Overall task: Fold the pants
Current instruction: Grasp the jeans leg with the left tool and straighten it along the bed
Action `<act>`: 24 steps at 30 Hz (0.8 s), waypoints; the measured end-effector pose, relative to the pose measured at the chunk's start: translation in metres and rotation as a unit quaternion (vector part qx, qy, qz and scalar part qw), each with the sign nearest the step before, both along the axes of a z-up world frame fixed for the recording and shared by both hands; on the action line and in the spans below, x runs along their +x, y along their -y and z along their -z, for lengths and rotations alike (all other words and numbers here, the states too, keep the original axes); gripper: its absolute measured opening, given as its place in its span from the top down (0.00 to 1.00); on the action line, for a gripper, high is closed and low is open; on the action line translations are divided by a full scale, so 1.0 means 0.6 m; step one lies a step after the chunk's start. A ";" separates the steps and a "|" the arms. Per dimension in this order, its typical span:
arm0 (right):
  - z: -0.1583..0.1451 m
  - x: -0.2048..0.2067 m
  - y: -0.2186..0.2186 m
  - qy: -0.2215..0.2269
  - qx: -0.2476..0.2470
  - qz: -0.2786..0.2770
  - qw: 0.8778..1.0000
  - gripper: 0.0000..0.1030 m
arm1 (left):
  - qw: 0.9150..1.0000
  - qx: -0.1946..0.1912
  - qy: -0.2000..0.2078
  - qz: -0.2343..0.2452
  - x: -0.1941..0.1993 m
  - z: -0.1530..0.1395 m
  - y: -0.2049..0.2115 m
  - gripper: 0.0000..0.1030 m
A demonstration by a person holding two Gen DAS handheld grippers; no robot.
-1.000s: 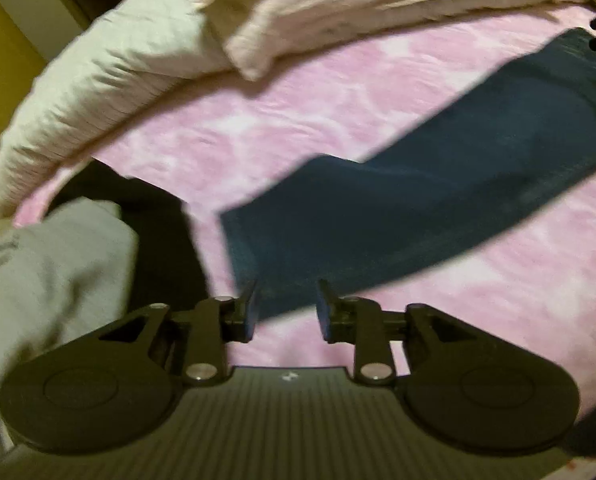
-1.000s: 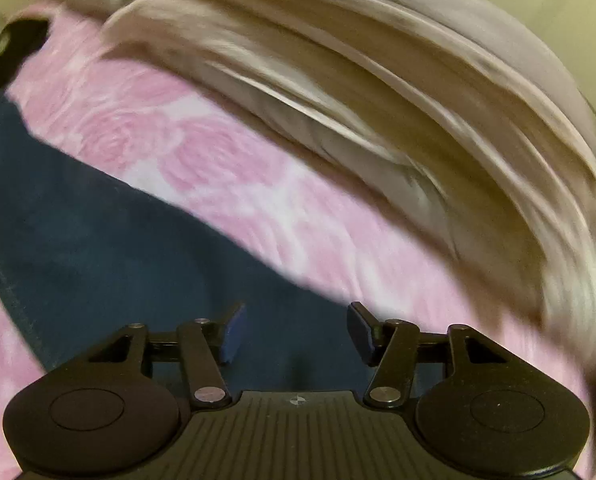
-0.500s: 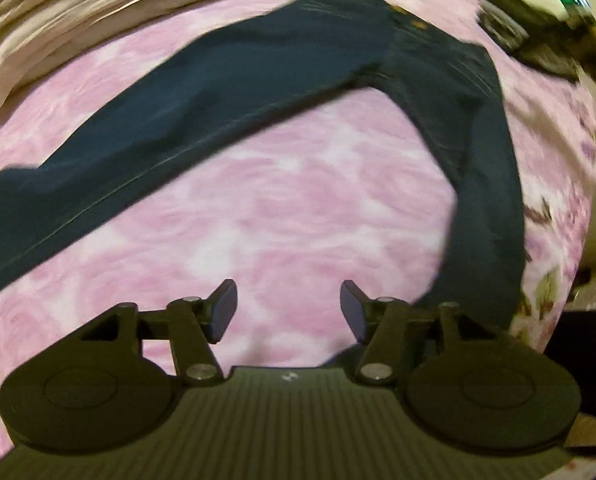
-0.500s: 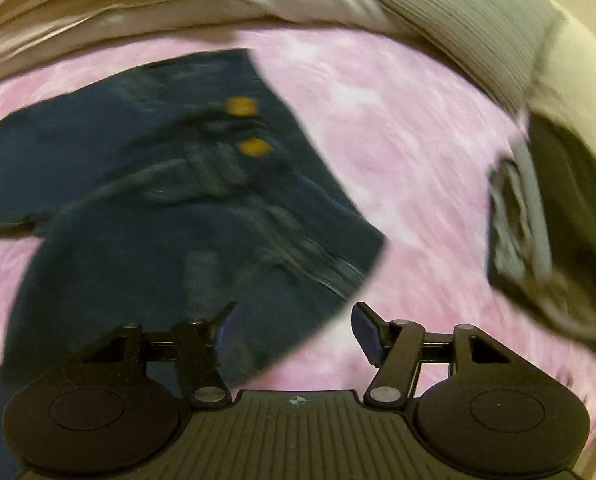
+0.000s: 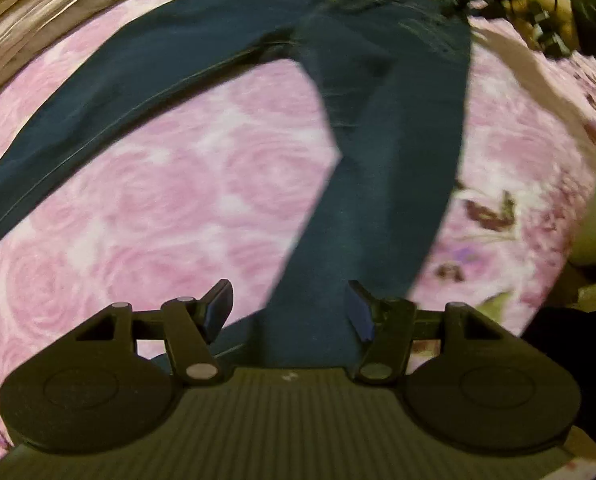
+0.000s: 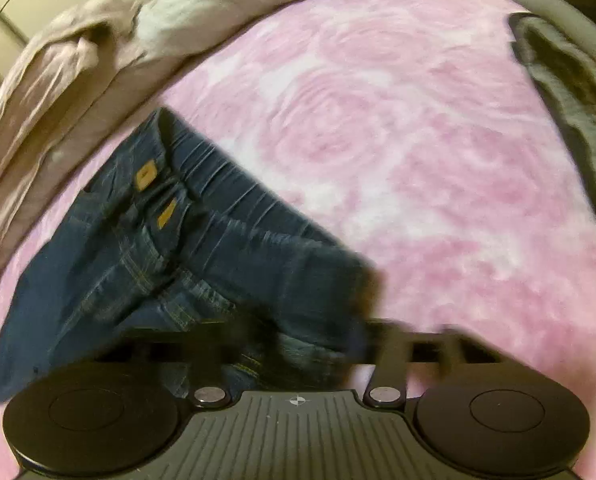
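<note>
The left gripper (image 5: pixel 288 308) hangs above one leg of the jeans (image 5: pixel 377 160), its jaws apart with the dark denim showing in the gap below them; the pads do not press on the cloth. The opening has just widened a little. In this left wrist view the jeans lie spread on a pink rose-patterned bedspread (image 5: pixel 158 200), one leg running off to the left edge and the other coming down toward the camera, the two meeting at the waist near the top. At the upper right a hand (image 5: pixel 545 4) in a dark sleeve holds the other tool at the waist end of the jeans. A rumpled beige blanket (image 5: pixel 26 4) lies along the upper left.

In the right wrist view the right gripper (image 6: pixel 298 340) sits low over the waistband of the jeans (image 6: pixel 178 240), and its jaws have just been closing. The fingers are smeared by motion, so I cannot tell whether they already pinch the denim, though the cloth appears to lie between them. Two tan labels (image 6: pixel 146 176) show near the waistband. The beige blanket (image 6: pixel 58 92) lies along the left, and a grey garment (image 6: pixel 569 112) rests on the bedspread (image 6: pixel 417 140) at the right, well apart from the jeans.
</note>
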State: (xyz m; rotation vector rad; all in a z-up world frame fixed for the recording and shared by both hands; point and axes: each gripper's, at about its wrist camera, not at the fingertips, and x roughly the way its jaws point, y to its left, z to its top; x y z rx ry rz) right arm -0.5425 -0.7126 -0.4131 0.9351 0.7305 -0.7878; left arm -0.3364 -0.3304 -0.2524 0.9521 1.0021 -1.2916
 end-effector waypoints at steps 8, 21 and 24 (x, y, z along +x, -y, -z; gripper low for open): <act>-0.157 -0.147 -0.072 0.059 -0.042 0.063 0.995 0.96 | 0.998 -0.016 -0.004 0.061 -0.072 -0.030 0.050 0.44; -0.152 -0.246 -0.186 -0.088 -0.065 0.087 0.990 0.50 | 0.999 0.002 0.042 -0.034 0.035 -0.029 -0.088 0.42; -0.174 -0.197 -0.236 -0.097 -0.081 0.032 0.991 0.49 | 0.995 0.016 0.064 -0.068 0.092 -0.021 -0.144 0.38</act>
